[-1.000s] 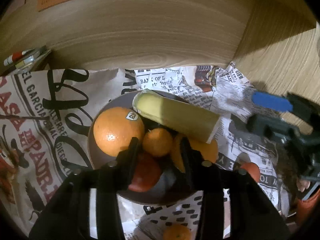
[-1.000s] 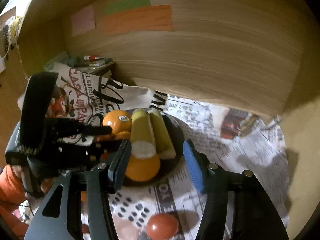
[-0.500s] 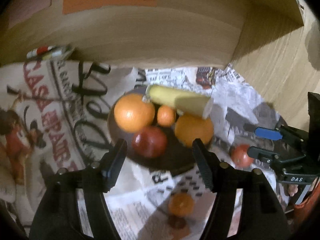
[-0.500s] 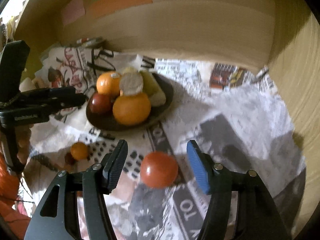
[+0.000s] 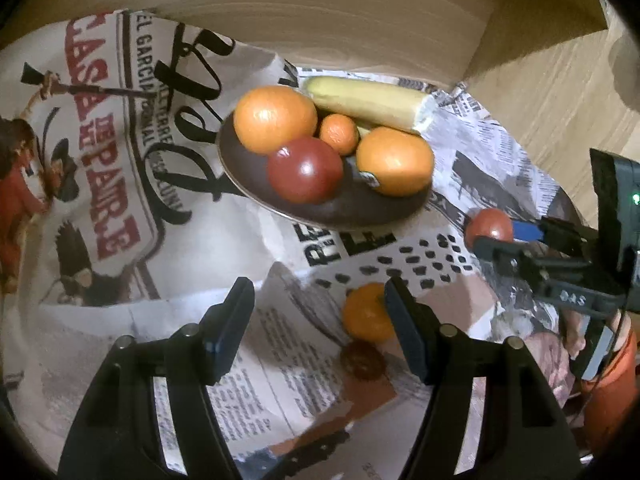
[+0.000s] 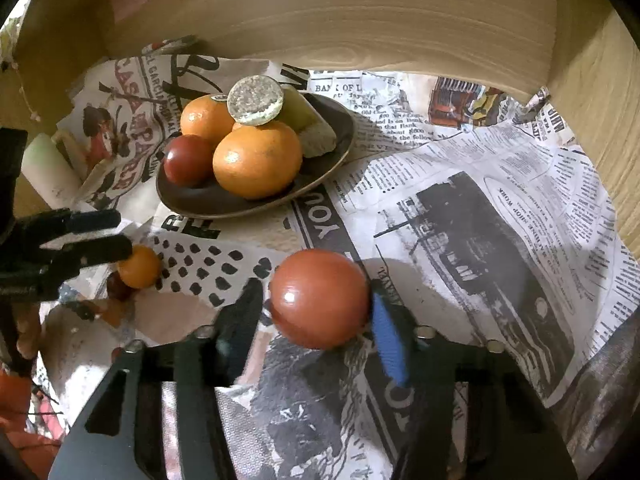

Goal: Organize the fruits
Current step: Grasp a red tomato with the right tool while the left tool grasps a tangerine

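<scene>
The dark brown oval ceramic plate (image 6: 340, 148) on the newspaper-covered desk (image 6: 500, 208) already carries most of the fruit: 2 large oranges (image 6: 256, 158), a small mandarin wedged between them (image 5: 338, 133), a dark red glossy tomato (image 6: 187, 160) and 2 pale yellow-green cut banana-like pieces (image 5: 368, 102) leaning at the back. So the collecting looks well past halfway — judging by the plate, what is left lies loose on the paper. The right tool (image 6: 316, 320) has its black and blue pads on either side of a second round red tomato (image 6: 320, 298); the blue pad appears to touch it, but the black pad seems just clear, so I cannot tell whether the grip is firm yet. The left tool (image 5: 320, 320) is spread wide and holds nothing, hovering above the paper with a small loose orange mandarin (image 5: 366, 318) just beside its right pad and a small dark brownish-red fruit (image 5: 362, 358) touching that mandarin below. By my count 3 pieces remain off the plate — the tomato at the right tool, the mandarin and the dark little fruit. Space is left at the front of the plate, though the pile is crowded.
</scene>
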`<state>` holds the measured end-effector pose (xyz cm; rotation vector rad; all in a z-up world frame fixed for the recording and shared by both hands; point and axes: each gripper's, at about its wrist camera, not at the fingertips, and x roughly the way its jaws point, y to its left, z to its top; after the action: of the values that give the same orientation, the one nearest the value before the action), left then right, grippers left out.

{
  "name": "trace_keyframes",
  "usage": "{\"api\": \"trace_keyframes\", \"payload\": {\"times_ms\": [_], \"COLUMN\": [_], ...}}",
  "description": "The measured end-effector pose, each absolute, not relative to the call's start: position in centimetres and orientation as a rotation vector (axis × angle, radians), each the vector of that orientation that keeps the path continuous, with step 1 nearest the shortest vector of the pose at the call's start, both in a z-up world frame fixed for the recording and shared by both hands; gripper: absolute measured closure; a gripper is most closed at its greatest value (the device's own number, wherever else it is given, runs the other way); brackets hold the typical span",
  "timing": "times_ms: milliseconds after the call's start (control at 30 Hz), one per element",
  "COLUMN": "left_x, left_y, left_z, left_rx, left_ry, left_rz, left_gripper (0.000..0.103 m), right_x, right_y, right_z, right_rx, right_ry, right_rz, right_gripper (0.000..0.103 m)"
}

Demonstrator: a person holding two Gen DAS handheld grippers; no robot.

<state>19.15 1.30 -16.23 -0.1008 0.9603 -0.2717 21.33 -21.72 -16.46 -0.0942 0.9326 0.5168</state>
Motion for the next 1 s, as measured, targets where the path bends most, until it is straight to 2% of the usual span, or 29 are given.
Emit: {"api": "trace_keyframes", "payload": {"times_ms": [333,400,467,533,633,1000], "left_x": [18.7,18.8,18.9,19.0,19.0,20.1], "left_y": [-1.3,-1.9,-2.4,-3.0,-3.4,0.5], "left_z": [-17.0,-17.3,-17.5,-17.8,-17.8,-15.8], "left_rx": [-0.070,-0.059,-0.051,-0.018,0.004,-0.065], "left_ry": [0.967,0.974,0.982,0.995,0.980,0.931], "left_rz": [-0.348,-0.361,-0.385,-0.385,-0.376,-0.323], "left_gripper": [0.036,0.038,0.055,0.065,0.069,0.069], "right_x": [20.7,20.6,20.5,20.4,20.4,21.2], "right_y": [-21.3,-21.3,-21.1,-20.9,-20.5,-16.9], "right_z": [-16.0,-15.8,-15.6,-15.3,-14.8,-11.9], "right_rx": [-0.076,-0.070,-0.069,-0.068,-0.065,-0.109], "right_ry": [0.917,0.913,0.906,0.897,0.883,0.806], "right_rz": [0.552,0.560,0.567,0.574,0.587,0.668], "right_gripper": [0.059,0.059,0.059,0.059,0.059,0.059]}}
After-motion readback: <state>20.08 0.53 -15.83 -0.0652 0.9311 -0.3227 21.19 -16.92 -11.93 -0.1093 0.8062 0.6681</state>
